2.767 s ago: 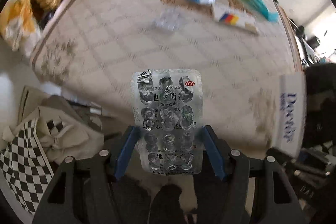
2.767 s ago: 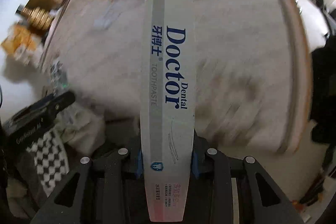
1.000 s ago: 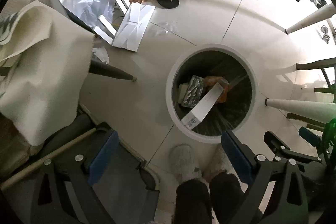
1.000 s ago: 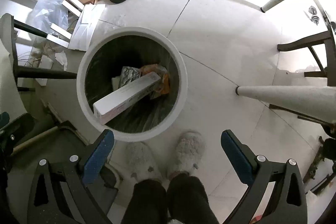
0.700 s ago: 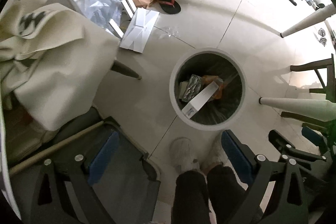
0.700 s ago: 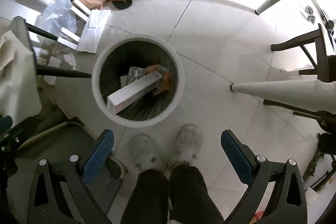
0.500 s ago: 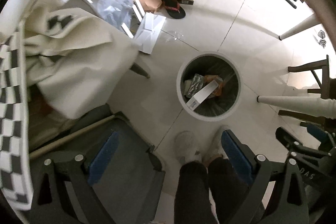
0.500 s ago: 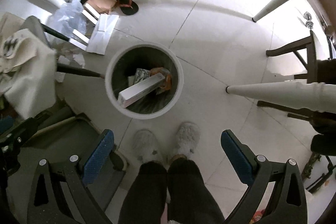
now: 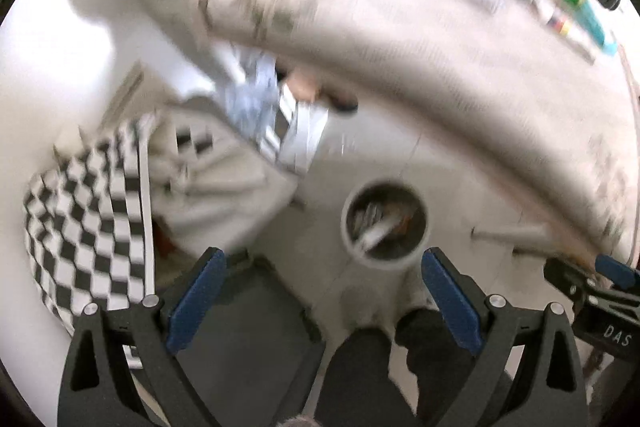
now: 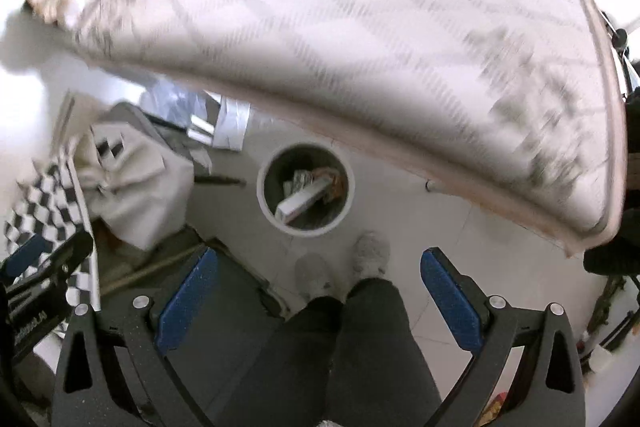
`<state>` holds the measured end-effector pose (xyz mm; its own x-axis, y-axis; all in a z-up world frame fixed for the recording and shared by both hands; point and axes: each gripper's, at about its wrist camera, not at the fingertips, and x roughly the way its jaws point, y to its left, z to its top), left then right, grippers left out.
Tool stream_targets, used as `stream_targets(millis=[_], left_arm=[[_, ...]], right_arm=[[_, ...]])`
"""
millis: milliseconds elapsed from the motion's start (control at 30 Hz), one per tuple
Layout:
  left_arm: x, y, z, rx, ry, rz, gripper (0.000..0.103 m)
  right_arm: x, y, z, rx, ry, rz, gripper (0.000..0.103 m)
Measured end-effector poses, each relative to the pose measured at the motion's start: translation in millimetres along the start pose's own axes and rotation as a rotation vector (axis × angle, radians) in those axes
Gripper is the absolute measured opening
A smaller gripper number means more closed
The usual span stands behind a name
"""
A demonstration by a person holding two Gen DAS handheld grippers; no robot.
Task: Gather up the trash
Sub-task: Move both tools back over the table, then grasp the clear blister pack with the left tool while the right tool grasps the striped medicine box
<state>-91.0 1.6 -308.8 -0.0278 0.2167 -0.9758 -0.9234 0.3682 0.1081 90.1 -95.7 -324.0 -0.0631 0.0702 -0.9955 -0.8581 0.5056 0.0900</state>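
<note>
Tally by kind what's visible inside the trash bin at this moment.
Long white carton: 1
Silvery foil pack: 1
Orange wrapper: 1
Total: 3 visible in the trash bin; anything beneath them is hidden.

You've lifted both grippers away — the bin [image 10: 306, 189] shrinks toward centre, and the table [image 10: 360, 39] swings back in, filling ten to three o'clock.

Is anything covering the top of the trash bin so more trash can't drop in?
No. The trash bin is open on top, with a white box lying inside. Both grippers are open above it.
</note>
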Motion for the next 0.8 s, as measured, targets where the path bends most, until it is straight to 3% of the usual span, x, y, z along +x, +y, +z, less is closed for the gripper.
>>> stream_targets(millis=[133,233,400,567,733,800], left_arm=[[-23.1,-34.8,53.6,-0.008,-0.104,0.048,0.100],[-18.4,-62.3,89.3,-0.001,-0.114,0.059,0.100],[11.6,-118.2,146.9,0.003,-0.057,0.077,0.100],[49.3,-155.9,193.2,-0.062,0.022,0.093,0.100],[75.5,-171.5,219.7,-0.094,0.077,0.120,0.100],[77.3,-171.0,224.9,-0.098,0.081,0.125,0.100]], right_arm=[[-21.2,-30.3,63.6,-0.122,0.009,-0.078,0.103],[-26.9,-54.6,115.7,-0.196,0.016,-0.144,0.103],[-3.8,-84.8,212.6,-0.355,0.071,-0.241,0.103],[42.0,-91.6,295.3,-0.580,0.151,-0.313,0.103],[81.6,-86.3,340.9,-0.776,0.238,-0.317,0.103],[83.3,-88.3,353.5,-0.796,0.270,-0.275,0.103]])
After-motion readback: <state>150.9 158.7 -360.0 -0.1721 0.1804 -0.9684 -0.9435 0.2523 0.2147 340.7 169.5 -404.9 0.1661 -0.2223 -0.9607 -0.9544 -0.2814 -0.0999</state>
